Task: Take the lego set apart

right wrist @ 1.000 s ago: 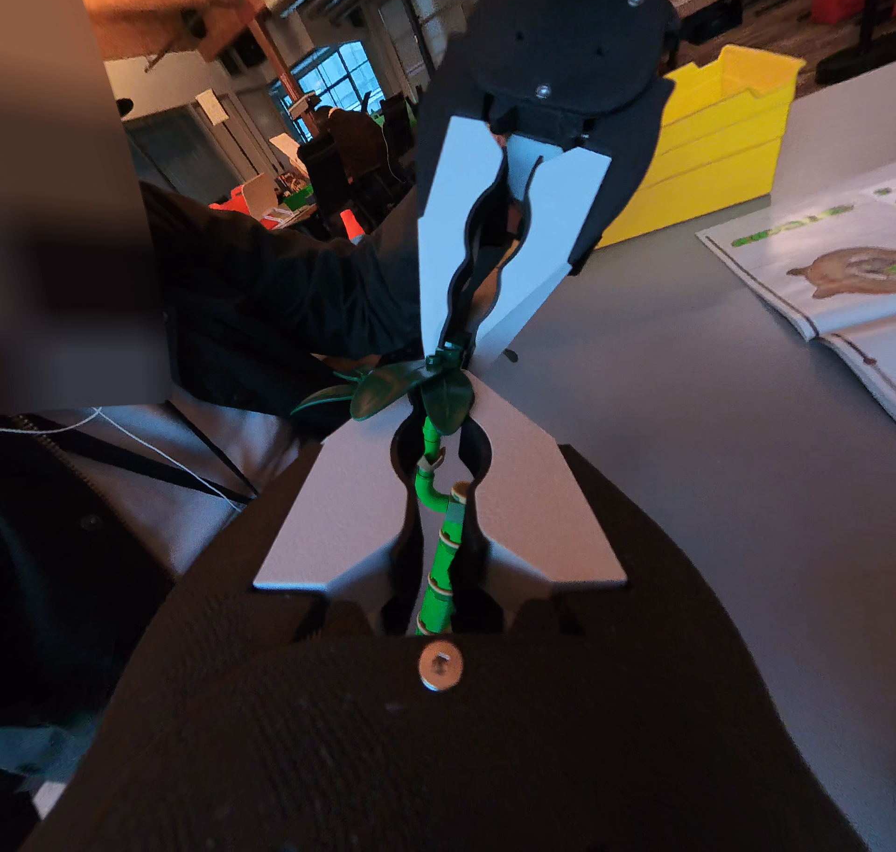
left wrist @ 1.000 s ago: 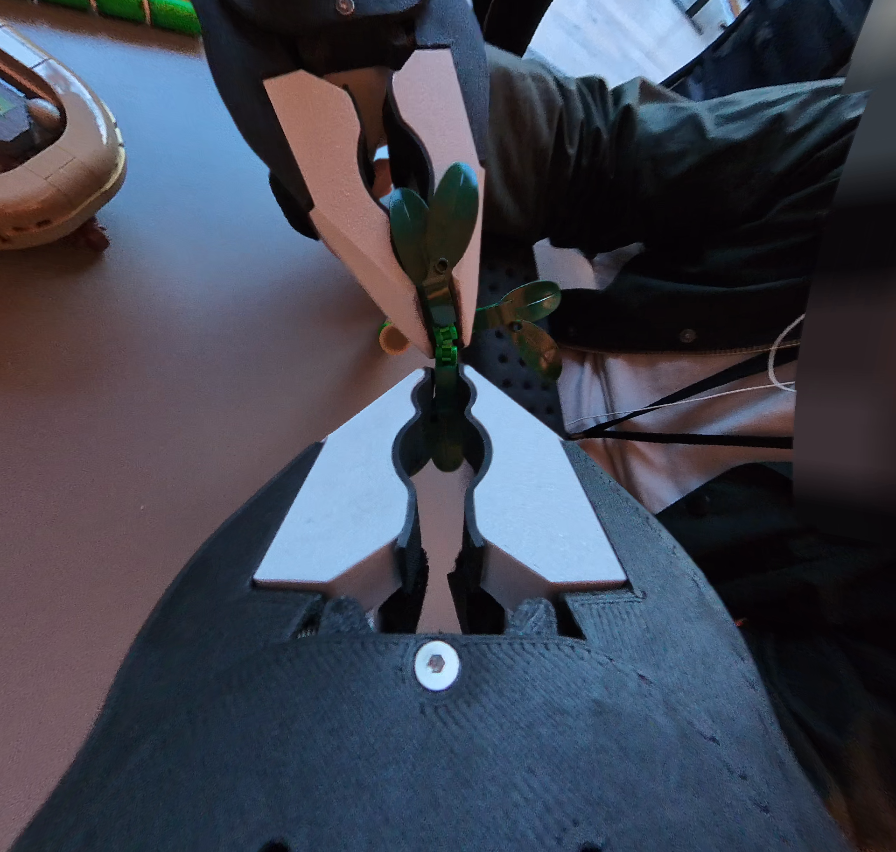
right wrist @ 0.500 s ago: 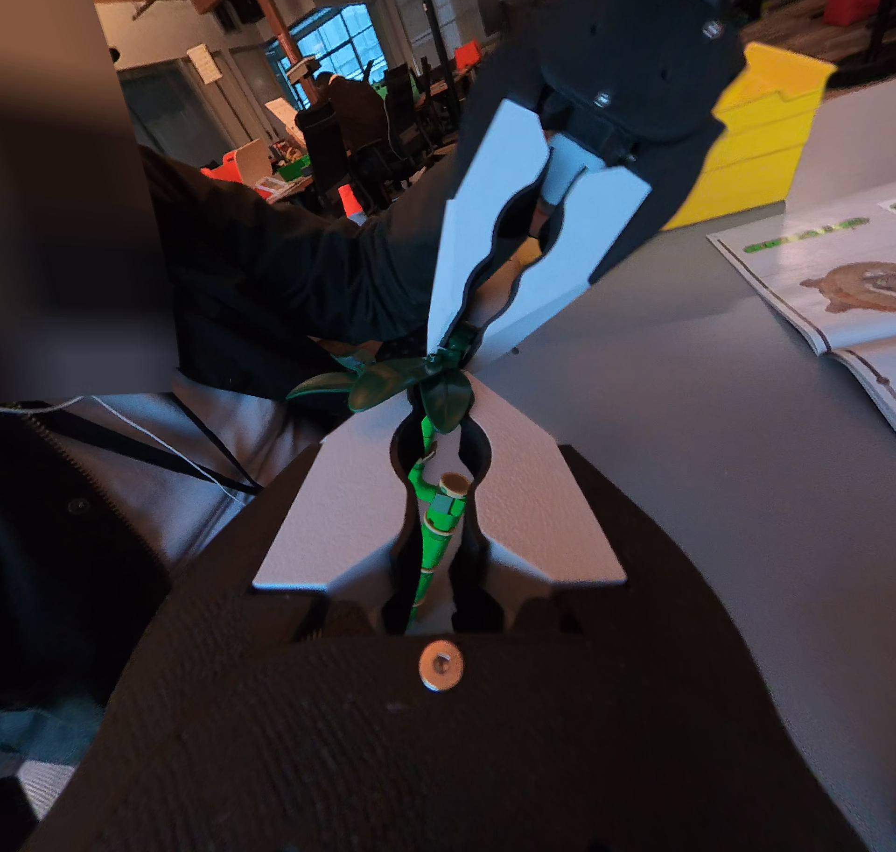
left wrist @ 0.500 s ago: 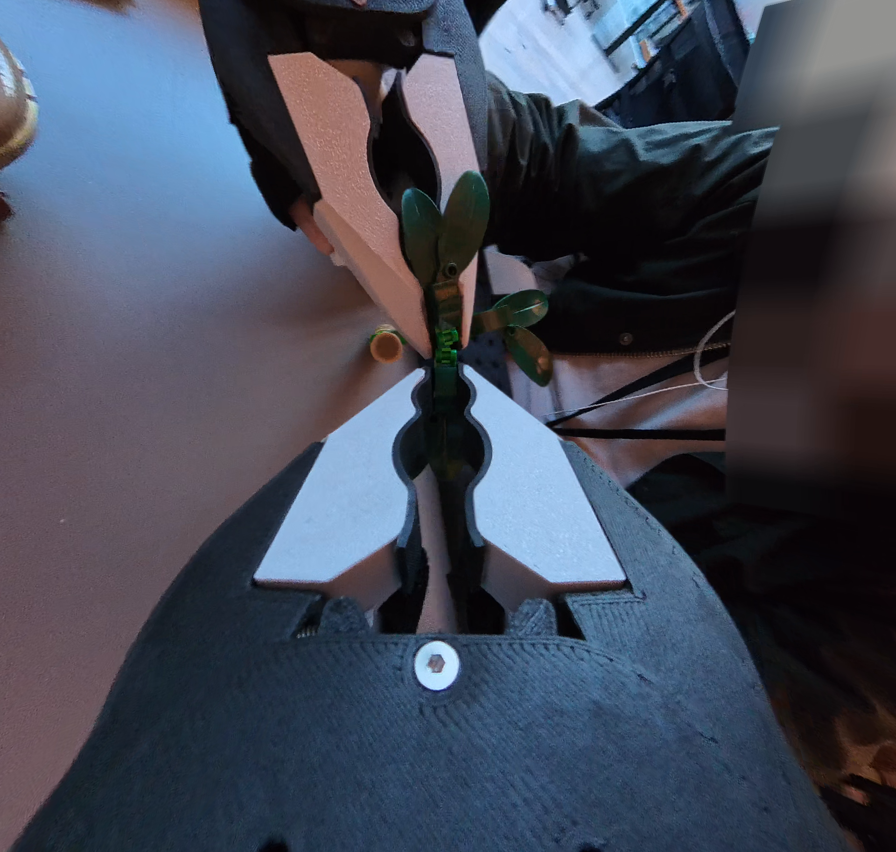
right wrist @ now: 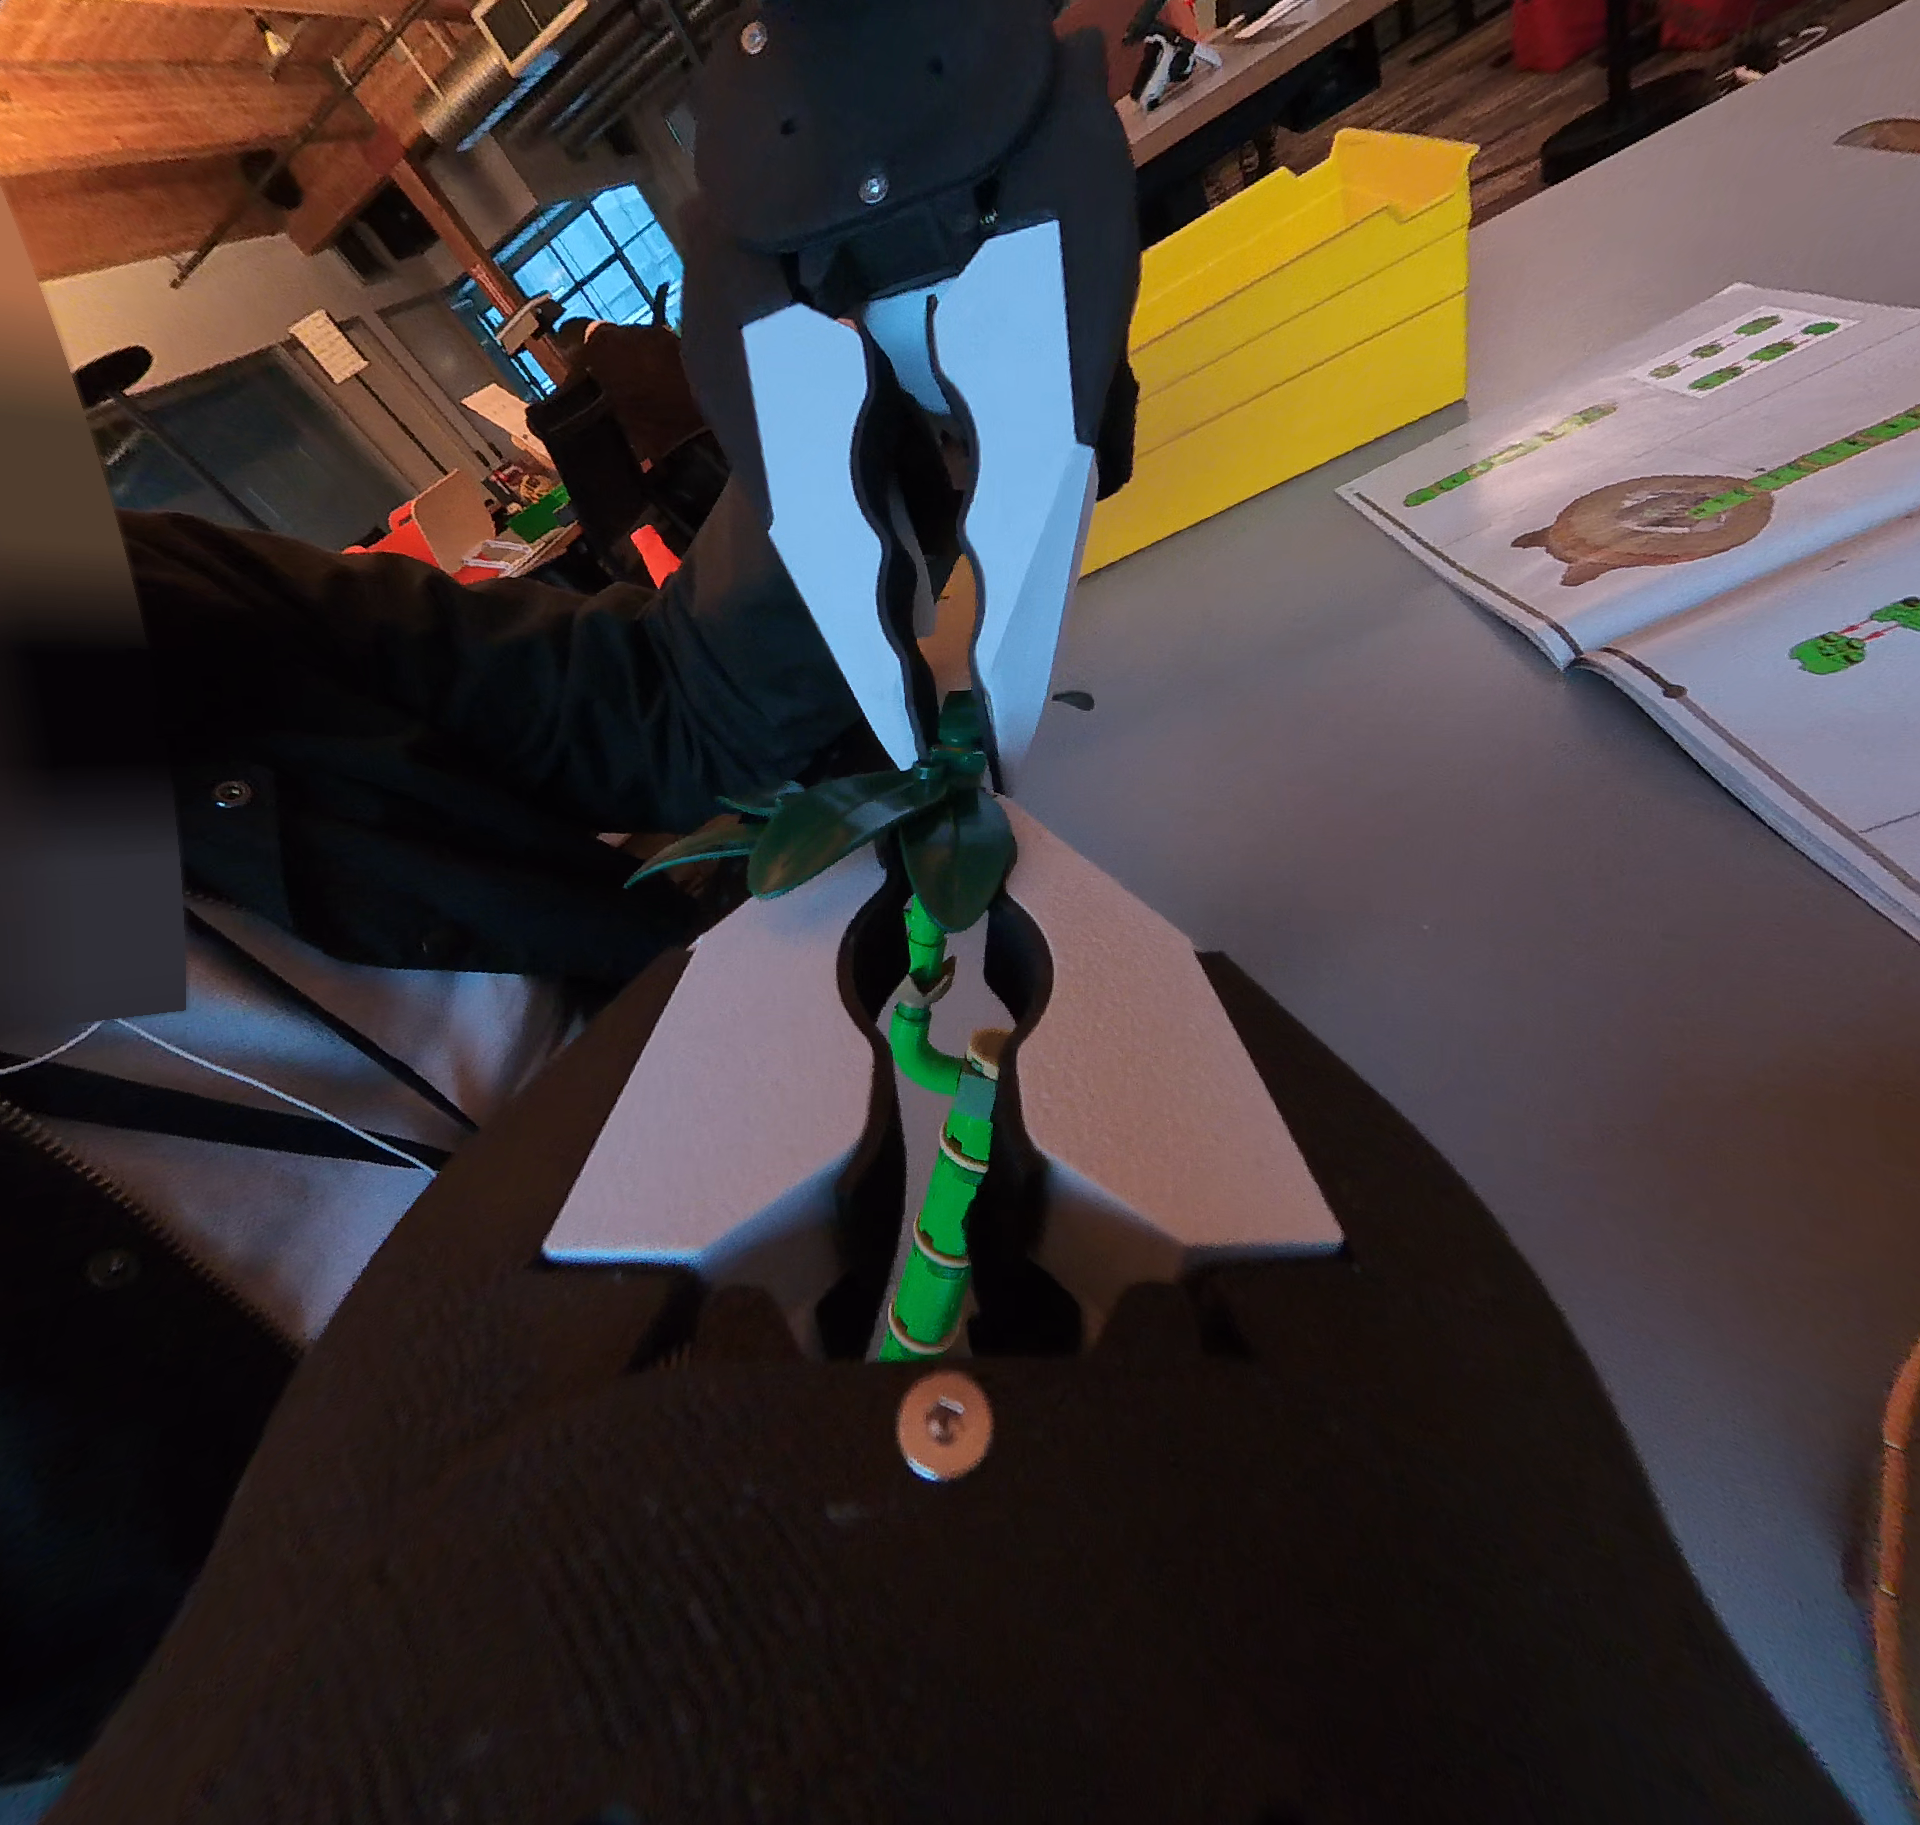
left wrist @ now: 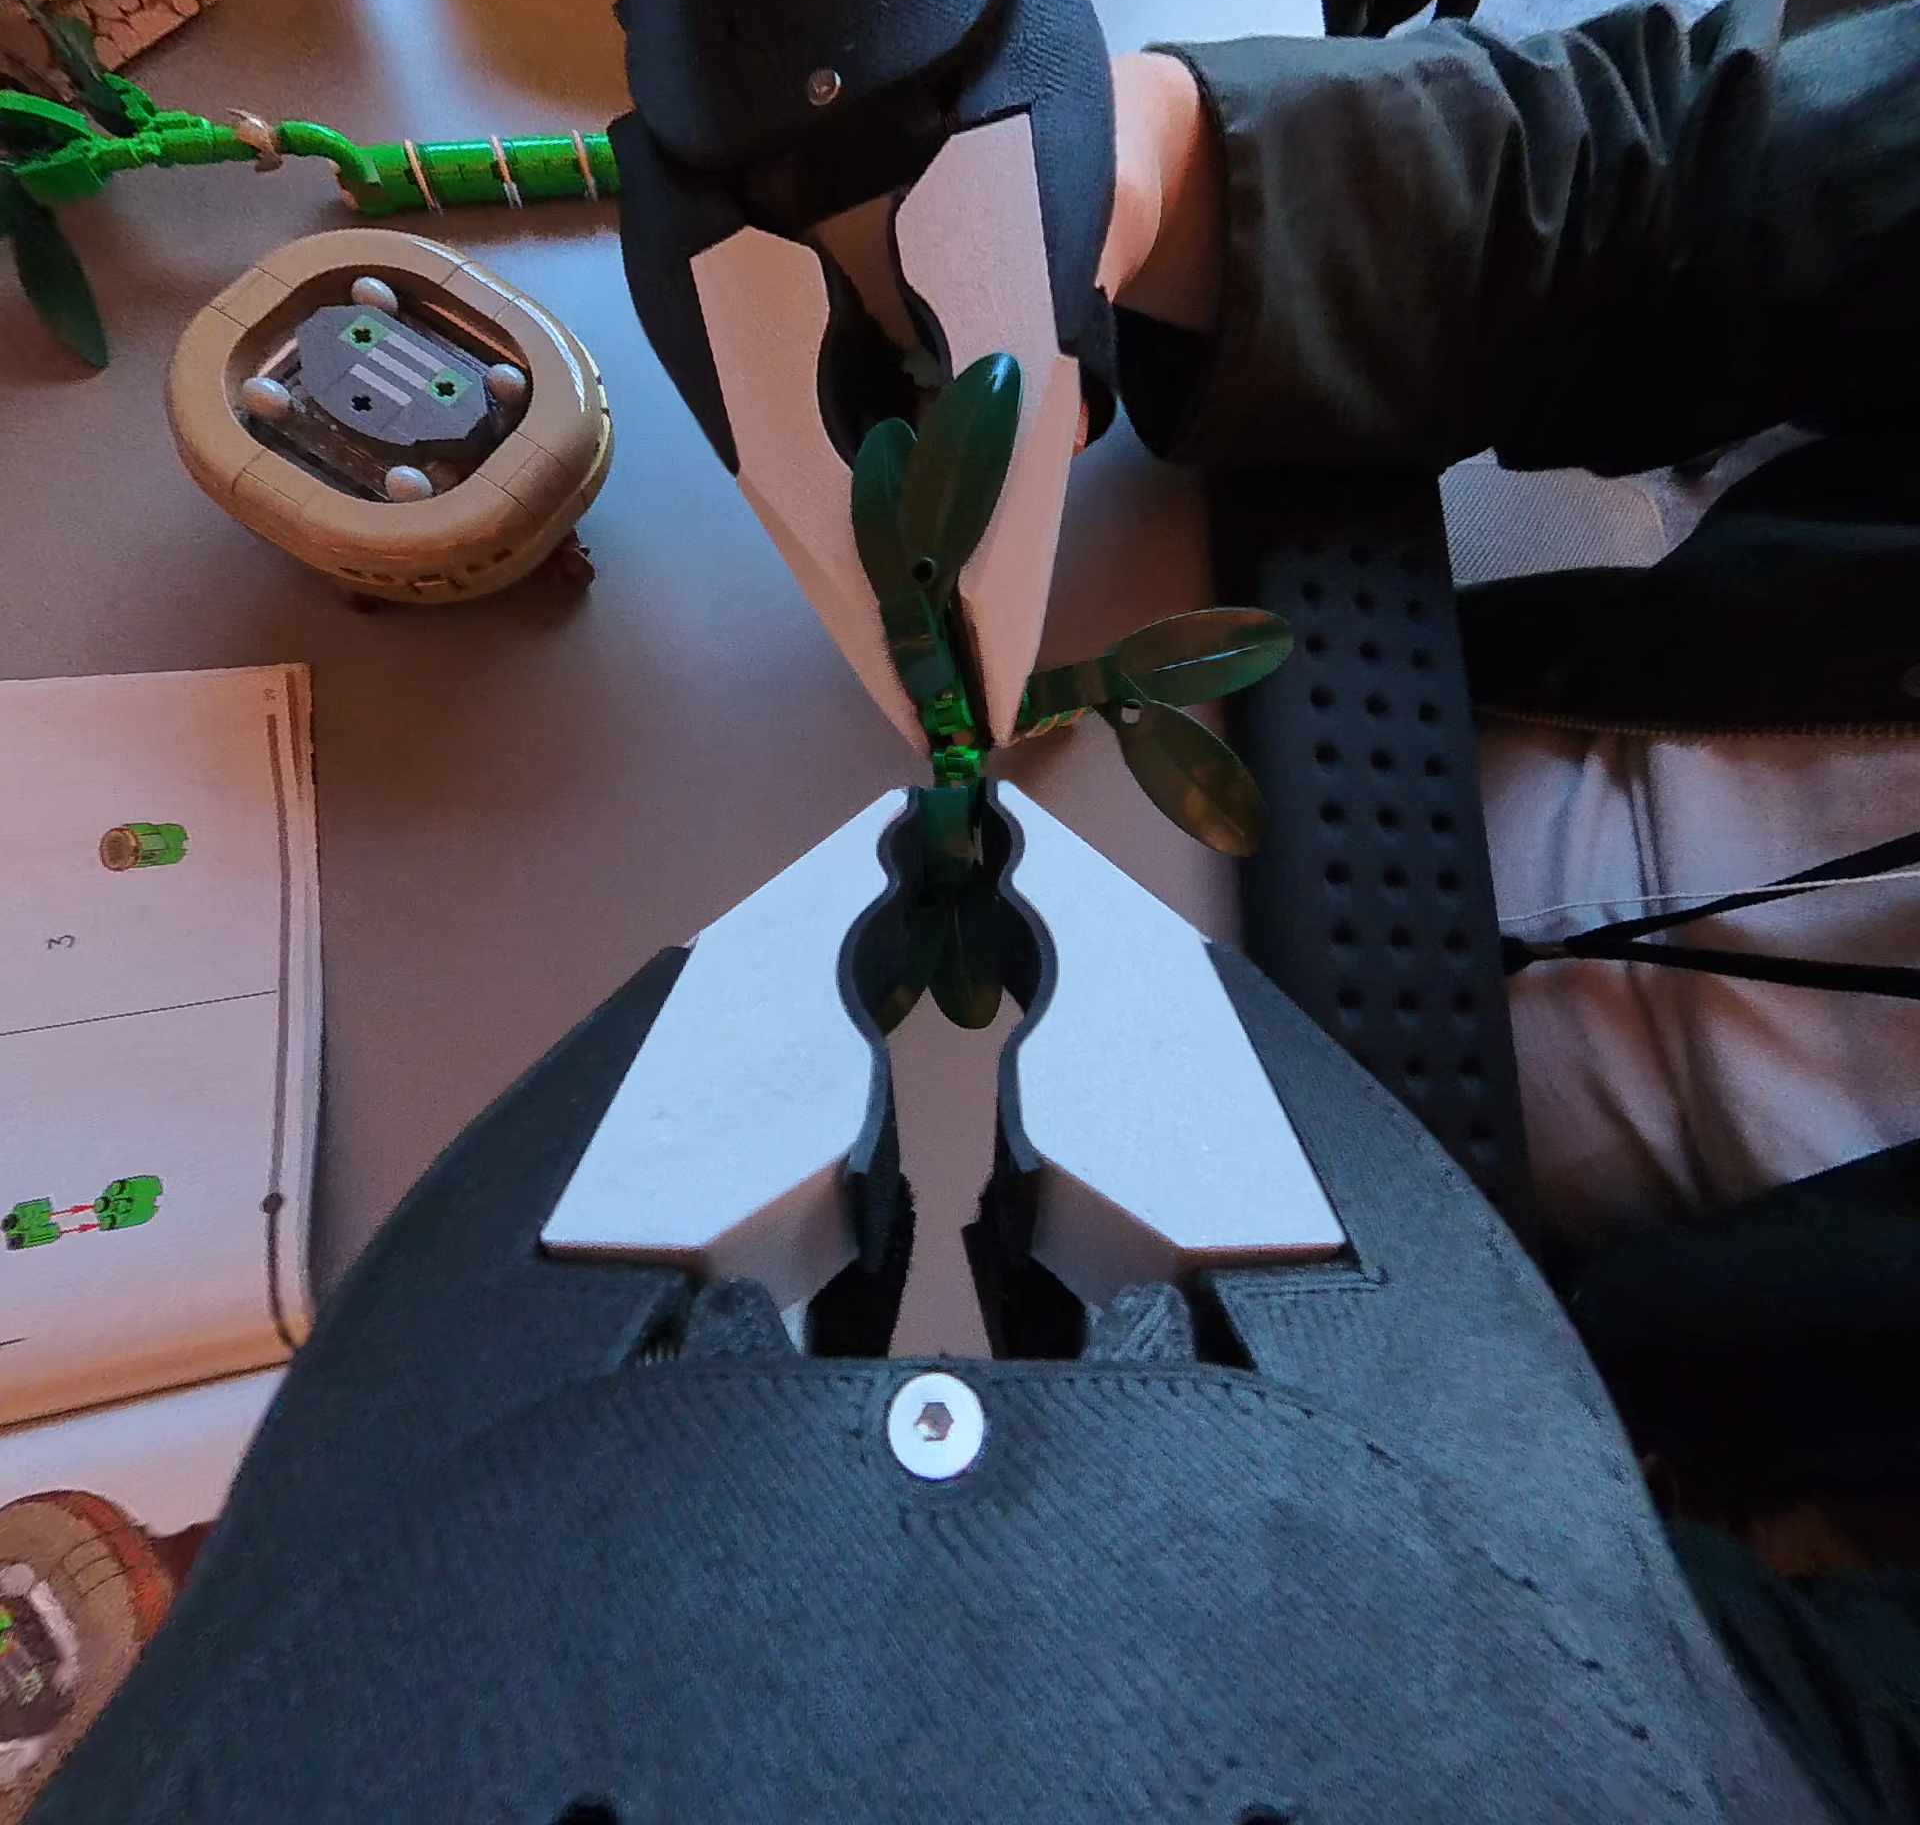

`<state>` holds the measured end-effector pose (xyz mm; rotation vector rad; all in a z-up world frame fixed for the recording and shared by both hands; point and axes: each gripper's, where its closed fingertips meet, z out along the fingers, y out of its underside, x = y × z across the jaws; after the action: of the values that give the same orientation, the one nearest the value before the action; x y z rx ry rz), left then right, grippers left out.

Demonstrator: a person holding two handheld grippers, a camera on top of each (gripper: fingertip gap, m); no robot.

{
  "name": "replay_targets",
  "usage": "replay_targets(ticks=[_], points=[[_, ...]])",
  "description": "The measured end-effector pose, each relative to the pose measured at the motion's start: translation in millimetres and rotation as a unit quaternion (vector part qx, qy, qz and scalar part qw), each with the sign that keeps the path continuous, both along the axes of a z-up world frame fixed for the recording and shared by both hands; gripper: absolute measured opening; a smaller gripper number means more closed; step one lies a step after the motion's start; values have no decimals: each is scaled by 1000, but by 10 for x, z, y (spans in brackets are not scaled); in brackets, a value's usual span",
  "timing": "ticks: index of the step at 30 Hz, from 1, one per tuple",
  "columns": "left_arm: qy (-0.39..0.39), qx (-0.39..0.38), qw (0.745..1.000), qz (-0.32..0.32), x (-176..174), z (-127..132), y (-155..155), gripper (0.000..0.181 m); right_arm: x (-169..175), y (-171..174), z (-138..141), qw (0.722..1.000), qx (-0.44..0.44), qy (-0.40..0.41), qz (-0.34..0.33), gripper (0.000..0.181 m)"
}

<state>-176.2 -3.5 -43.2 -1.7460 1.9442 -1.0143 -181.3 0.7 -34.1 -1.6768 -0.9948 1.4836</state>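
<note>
Above the table edge (left wrist: 644,736), 2 grippers meet tip to tip: left gripper (left wrist: 948,799) clamps the leaf cluster (left wrist: 951,954); right gripper (right wrist: 940,876) clamps the green stem (right wrist: 940,1204).

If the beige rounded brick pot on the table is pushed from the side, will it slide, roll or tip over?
The beige rounded brick pot looks low and wide, so it would probably slide, not tip. It seems to stand on small dark feet on the smooth brown table, so it may slide easily. It is built from many bricks; a hard push might loosen some.
</note>
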Motion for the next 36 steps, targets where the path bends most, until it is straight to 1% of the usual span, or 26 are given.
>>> replay_targets(ticks=[3, 7, 10, 13, 16, 19, 22, 24, 26, 27, 28, 31, 34, 36], points=[[-25, -49, 998, 20, 28, 83, 47, 10, 27, 30, 54, 1000, -5, 21, -6, 6], [-108, -112, 984, 88, 34, 381, 331, 37, 120, 173, 133, 997, -17, 56, -44, 6], [-143, -112, 971, 155, -59, 463, 654, 52, 236, 308, 239, 991, -42, 104, -79, 5], [-172, -141, 958, 181, -119, 493, 812, 54, 345, 385, 339, 983, -57, 148, -97, 5], [-180, -181, 950, 177, -135, 428, 847, 51, 404, 436, 362, 978, -62, 168, -110, 5], [-170, -220, 948, 158, -111, 310, 788, 43, 430, 496, 327, 974, -69, 177, -124, 5], [-167, -228, 950, 131, -58, 251, 682, 33, 462, 555, 320, 965, -92, 205, -133, 5], [-167, -214, 956, 113, -9, 222, 609, 32, 498, 596, 340, 956, -106, 234, -138, 6], [-191, -205, 956, 87, 62, 254, 529, 34, 534, 619, 378, 947, -116, 265, -139, 6], [-208, -205, 953, 81, 112, 278, 504, 40, 542, 630, 385, 944, -118, 273, -141, 5], [-222, -211, 949, 79, 163, 303, 485, 48, 537, 638, 379, 944, -116, 274, -145, 6], [-263, -219, 936, 85, 292, 367, 463, 51, 463, 618, 387, 947, -84, 270, -154, 6], [-248, -208, 942, 83, 380, 293, 376, 58, 387, 579, 457, 941, -56, 291, -164, 6], [-230, -208, 949, 64, 423, 234, 256, 55, 353, 572, 478, 935, -50, 305, -173, 5]])
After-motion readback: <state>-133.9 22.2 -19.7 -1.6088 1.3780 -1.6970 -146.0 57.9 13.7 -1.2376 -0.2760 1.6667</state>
